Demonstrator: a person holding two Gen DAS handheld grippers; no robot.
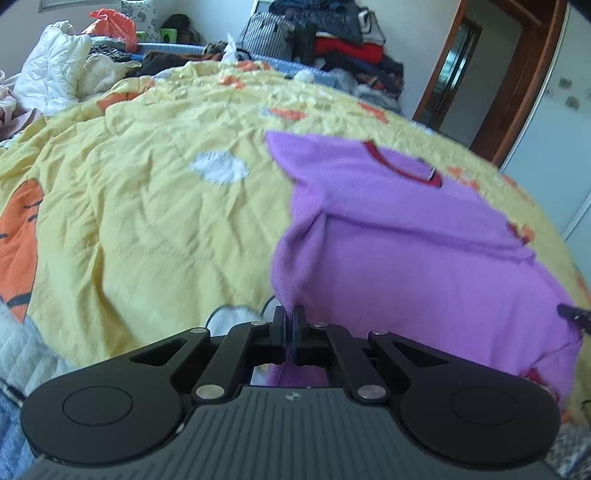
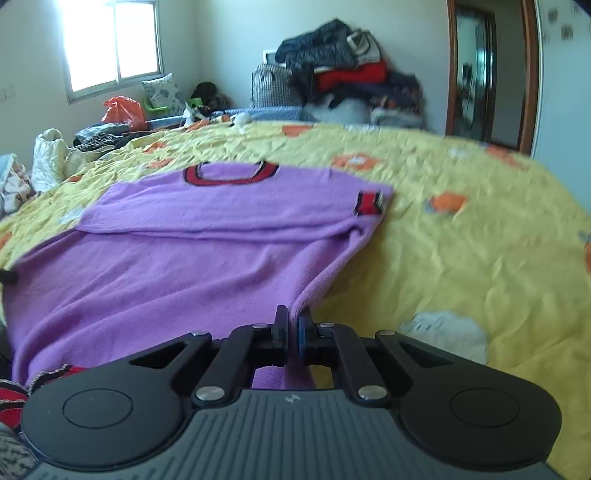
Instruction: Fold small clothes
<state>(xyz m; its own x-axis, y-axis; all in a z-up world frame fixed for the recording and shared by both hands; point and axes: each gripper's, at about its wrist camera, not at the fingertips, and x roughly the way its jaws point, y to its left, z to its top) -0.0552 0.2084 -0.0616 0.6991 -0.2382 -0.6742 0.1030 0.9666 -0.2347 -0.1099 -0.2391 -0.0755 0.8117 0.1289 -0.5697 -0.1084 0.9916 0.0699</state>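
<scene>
A small purple sweater point(image 1: 406, 258) with a red and black collar point(image 1: 402, 166) lies on a yellow bedspread point(image 1: 129, 192). My left gripper point(image 1: 290, 314) is shut on its near left corner, lifting the cloth. In the right wrist view the same purple sweater point(image 2: 177, 258) shows its collar point(image 2: 231, 173) at the far end and a red-black cuff point(image 2: 369, 202) folded across. My right gripper point(image 2: 293, 314) is shut on its near right corner. The sleeves lie folded over the body. Part of the other gripper shows at each view's edge point(image 1: 576, 315).
The bedspread point(image 2: 461, 258) carries orange and white prints. White quilted bedding point(image 1: 51, 70) and an orange bag point(image 1: 110, 24) sit at the far left. A heap of dark and red clothes point(image 2: 351, 74) and a checked bag point(image 2: 273, 85) stand beyond the bed. A wooden door frame point(image 2: 532, 74) is at right.
</scene>
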